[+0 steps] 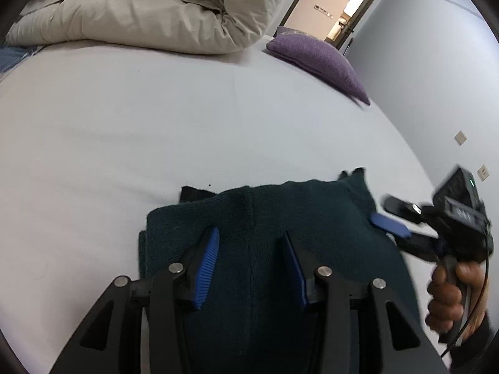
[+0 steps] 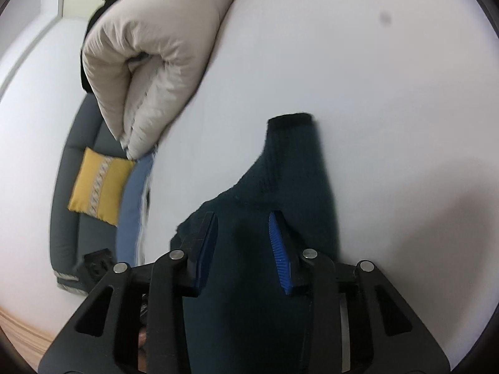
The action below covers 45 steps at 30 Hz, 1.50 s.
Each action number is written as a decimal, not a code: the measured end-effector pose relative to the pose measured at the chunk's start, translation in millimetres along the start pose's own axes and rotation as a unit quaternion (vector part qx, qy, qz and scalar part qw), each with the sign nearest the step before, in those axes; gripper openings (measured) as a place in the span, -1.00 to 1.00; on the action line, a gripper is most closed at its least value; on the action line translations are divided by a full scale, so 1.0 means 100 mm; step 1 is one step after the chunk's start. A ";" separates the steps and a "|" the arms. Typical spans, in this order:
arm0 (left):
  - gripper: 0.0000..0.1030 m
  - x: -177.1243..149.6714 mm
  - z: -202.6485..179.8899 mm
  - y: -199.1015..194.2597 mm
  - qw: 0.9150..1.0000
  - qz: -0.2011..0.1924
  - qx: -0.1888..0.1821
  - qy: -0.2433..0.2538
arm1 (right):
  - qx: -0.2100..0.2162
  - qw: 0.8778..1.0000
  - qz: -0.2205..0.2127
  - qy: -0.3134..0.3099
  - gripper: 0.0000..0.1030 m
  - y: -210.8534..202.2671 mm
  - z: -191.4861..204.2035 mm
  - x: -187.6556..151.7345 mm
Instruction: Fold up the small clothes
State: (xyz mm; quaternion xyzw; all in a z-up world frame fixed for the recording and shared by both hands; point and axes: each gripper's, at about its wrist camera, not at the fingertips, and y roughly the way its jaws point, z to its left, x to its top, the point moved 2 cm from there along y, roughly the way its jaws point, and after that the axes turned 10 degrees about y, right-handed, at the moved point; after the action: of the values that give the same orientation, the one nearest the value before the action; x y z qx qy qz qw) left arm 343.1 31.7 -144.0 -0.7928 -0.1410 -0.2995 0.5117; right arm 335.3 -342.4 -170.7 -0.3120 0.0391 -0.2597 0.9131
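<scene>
Left wrist view shows your left gripper (image 1: 249,243) spread wide above the dark green knit garment (image 1: 280,218), which lies folded on the white bed sheet (image 1: 156,124). Your right gripper (image 1: 389,215) sits at the garment's right edge, fingers apart, nothing between them. Beyond lie a beige duvet (image 1: 140,9) and a purple cushion (image 1: 318,56).

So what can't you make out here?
- Garment's near edge: left view, hidden under the left gripper.
- Garment type: both views, folded and partly covered.
- Right gripper contact with cloth: left view, blurred.
- Duvet top: right view, cut off.
</scene>
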 end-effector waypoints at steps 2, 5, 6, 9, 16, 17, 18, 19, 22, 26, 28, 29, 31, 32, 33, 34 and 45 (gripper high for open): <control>-0.13 -0.06 -0.04 -0.21 1.000 0.000 -0.006 -0.008 | 0.038 0.999 0.006 -0.015 -0.27 -0.31 0.12 -0.22; -0.11 -0.25 -0.24 -0.57 1.000 -0.016 -0.023 0.012 | 0.108 0.991 0.033 -0.067 -0.03 -0.67 0.34 -0.74; -0.11 -0.35 -0.29 -0.63 0.999 -0.014 -0.025 0.017 | 0.117 0.988 0.051 -0.081 0.03 -0.76 0.29 -0.91; -0.12 -0.63 -0.31 -0.57 1.000 0.011 -0.021 0.017 | 0.100 0.985 0.111 -0.086 0.09 -0.63 0.12 -1.43; -0.15 -0.70 -0.33 -0.74 1.000 0.004 -0.017 0.011 | 0.064 0.989 0.105 -0.083 0.08 -0.78 -0.22 -1.73; -0.15 -0.70 -0.36 -0.81 1.000 -0.003 -0.017 0.016 | 0.071 0.988 0.099 -0.095 0.09 -0.86 -0.18 -1.76; -0.13 -0.74 -0.39 -0.87 1.000 -0.006 -0.018 0.022 | 0.077 0.987 0.093 -0.110 0.09 -0.92 -0.13 -1.79; -0.11 -0.80 -0.40 -0.89 1.000 -0.003 -0.019 0.025 | 0.077 0.986 0.097 -0.115 0.12 -0.95 -0.15 -1.84; -0.20 -1.03 -0.32 -0.77 0.999 0.016 -0.032 0.023 | 0.051 0.988 0.116 -0.092 0.20 -0.88 -0.39 -1.96; -0.22 -0.97 -0.27 -1.07 0.999 -0.005 -0.041 0.006 | 0.056 0.990 0.101 -0.080 0.19 -0.97 -0.25 -1.89; 0.16 -0.89 -0.19 -1.31 0.999 -0.037 -0.032 0.006 | 0.059 0.991 0.061 -0.103 0.22 -1.17 -0.11 -1.80; 0.32 -0.86 -0.12 -1.36 0.998 -0.045 -0.031 -0.003 | 0.062 0.991 0.050 -0.107 0.25 -1.19 -0.08 -1.70; 0.50 -0.81 0.10 -1.34 0.998 -0.041 -0.041 -0.035 | 0.053 0.993 0.027 -0.097 0.52 -1.35 -0.08 -1.50; 0.50 -0.77 0.24 -1.26 0.997 -0.028 -0.045 -0.057 | 0.041 0.995 0.013 -0.085 0.59 -1.42 -0.12 -1.38; 0.50 -0.76 0.32 -1.20 0.996 -0.017 -0.052 -0.073 | 0.037 0.996 0.010 -0.077 0.59 -1.42 -0.14 -1.27; 0.49 -0.76 0.40 -1.09 0.994 -0.002 -0.069 -0.090 | 0.033 0.997 0.015 -0.066 0.59 -1.37 -0.18 -1.14; 0.41 -0.62 0.46 -0.48 0.978 0.096 -0.126 -0.134 | 0.013 0.996 0.081 -0.021 0.54 -0.55 -0.32 -0.92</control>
State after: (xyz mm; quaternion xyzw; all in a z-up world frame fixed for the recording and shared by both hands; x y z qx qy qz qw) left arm 284.4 99.2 -161.9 -0.8939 -0.0927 -0.1559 0.4100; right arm 223.8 -351.0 -172.0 -0.3018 0.0414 -0.1786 0.9356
